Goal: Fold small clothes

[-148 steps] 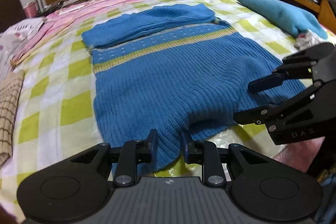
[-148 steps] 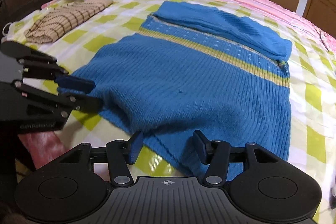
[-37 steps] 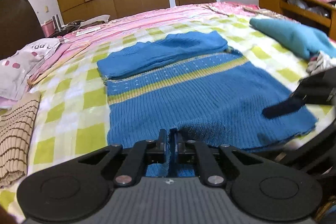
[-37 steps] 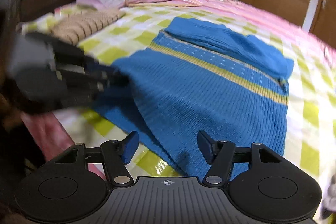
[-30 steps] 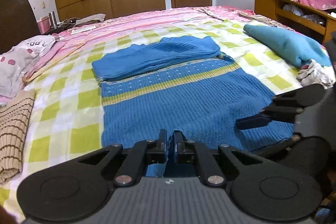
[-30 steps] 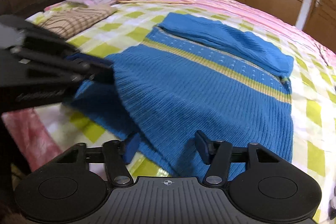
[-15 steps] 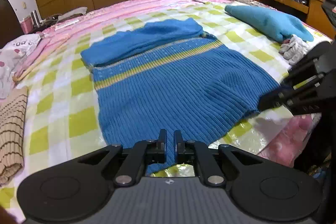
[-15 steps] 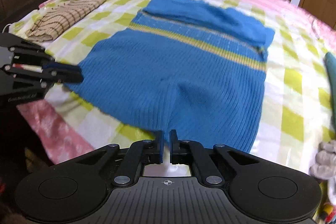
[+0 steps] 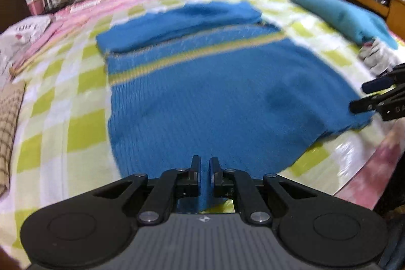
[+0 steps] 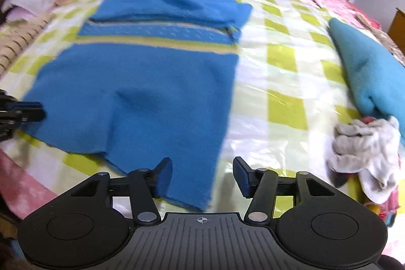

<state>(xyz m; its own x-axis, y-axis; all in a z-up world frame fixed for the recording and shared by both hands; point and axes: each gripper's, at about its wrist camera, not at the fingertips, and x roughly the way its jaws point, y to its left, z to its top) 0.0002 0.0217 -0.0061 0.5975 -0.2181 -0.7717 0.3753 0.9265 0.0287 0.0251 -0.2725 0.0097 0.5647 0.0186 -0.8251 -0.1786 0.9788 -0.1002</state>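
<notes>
A blue knitted sweater (image 9: 215, 98) with a yellow stripe lies flat on the green-checked bed sheet (image 9: 76, 133), its sleeves folded across the top. My left gripper (image 9: 205, 163) is shut on the sweater's near hem, and blue knit shows between its jaws. In the right wrist view the sweater (image 10: 141, 92) reaches down to my right gripper (image 10: 202, 168). That gripper's jaws are opening. The hem's near right corner lies between them, and the pads do not press on it. Each gripper shows at the edge of the other's view: the right gripper (image 9: 364, 95) and the left gripper (image 10: 25, 113).
A teal folded garment (image 10: 367, 67) and a grey-white bundle of cloth (image 10: 364, 143) lie to the right of the sweater. A brown checked garment (image 9: 7, 130) lies at the left. A pink cover (image 9: 367, 168) hangs at the bed's near edge. Wardrobes and a wooden shelf stand behind.
The right gripper closed half a second ago and now stands apart; it has slid rightward along the hem. The left gripper stays shut on the hem and has sunk a little.
</notes>
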